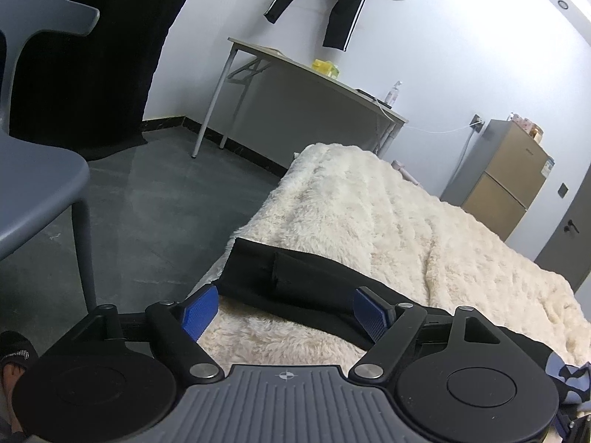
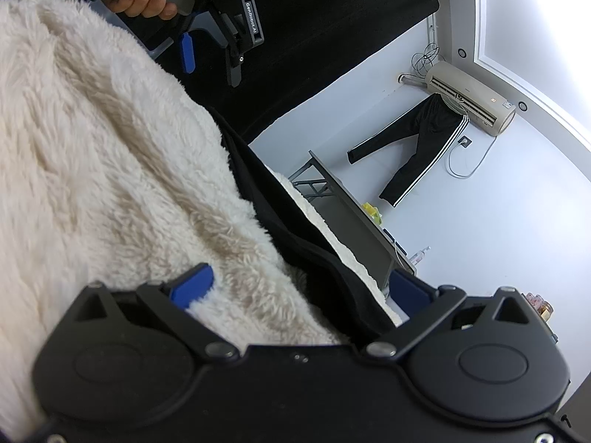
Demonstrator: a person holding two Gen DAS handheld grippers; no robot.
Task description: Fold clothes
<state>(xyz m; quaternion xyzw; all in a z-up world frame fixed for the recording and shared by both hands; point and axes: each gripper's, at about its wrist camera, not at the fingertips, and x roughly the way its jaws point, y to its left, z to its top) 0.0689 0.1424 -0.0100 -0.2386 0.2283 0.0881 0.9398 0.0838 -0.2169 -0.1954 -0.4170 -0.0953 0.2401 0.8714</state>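
Left hand-held gripper (image 1: 286,310) spread wide above black garment (image 1: 295,277); right hand-held gripper (image 2: 299,289) astride fluffy cream fleece (image 2: 110,166), grip unclear.

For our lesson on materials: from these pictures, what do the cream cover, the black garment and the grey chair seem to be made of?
Cream cover: long-pile plush or faux fur, matte; shaggy tufts show. Black garment: smooth, matte woven or knit cloth, probably synthetic; it lies flat with a stitched band. Grey chair: moulded plastic, by its one-piece curves and slight sheen.

White walls and a dark tiled floor (image 1: 155,199) hold a folding table (image 1: 295,74), grey chair (image 1: 33,170) and small fridge (image 1: 506,173).
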